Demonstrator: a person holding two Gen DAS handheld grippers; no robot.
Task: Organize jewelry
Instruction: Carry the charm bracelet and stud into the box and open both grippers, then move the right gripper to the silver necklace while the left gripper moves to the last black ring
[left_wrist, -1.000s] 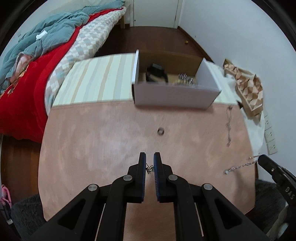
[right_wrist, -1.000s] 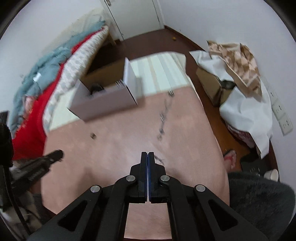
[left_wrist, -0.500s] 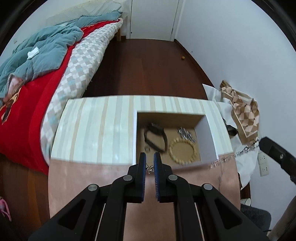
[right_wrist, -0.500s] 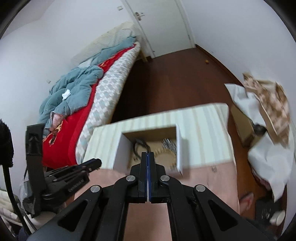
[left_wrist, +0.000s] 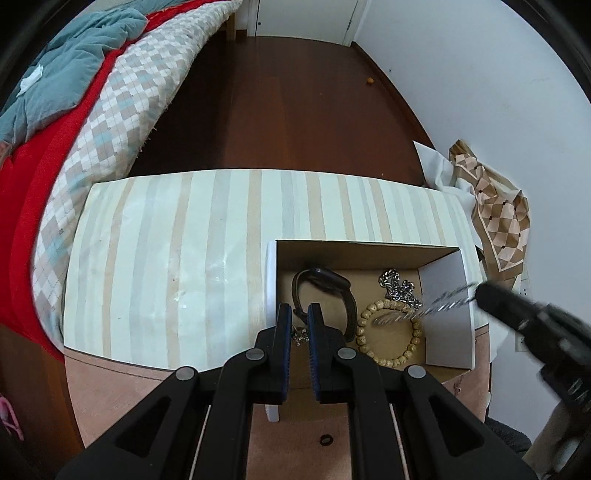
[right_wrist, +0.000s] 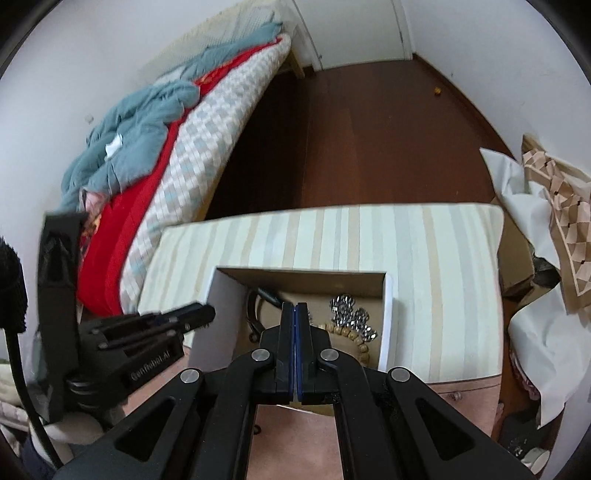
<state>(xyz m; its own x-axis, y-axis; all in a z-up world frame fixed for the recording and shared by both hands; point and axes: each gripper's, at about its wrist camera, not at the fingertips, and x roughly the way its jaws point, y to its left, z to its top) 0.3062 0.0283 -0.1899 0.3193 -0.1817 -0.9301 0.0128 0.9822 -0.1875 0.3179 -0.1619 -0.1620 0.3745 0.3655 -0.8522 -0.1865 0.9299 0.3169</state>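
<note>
Left claw (left_wrist: 298, 325): clenched on small silver trinket (left_wrist: 300, 336), poised over white cardboard box (left_wrist: 448, 325) for drop-in | Right claw (right_wrist: 295, 321): clamped on silver chain (left_wrist: 424, 310) dangling above wooden bead bracelet (left_wrist: 388, 332) | Black ring (left_wrist: 325, 440): unsorted on pink worktop (left_wrist: 110, 387).

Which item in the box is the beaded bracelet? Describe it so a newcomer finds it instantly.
Find the open white box on the striped cloth. On its brown floor, right of the black watch, lies the beaded bracelet: a ring of tan wooden beads, unlike the shiny silver chain behind it.
</note>
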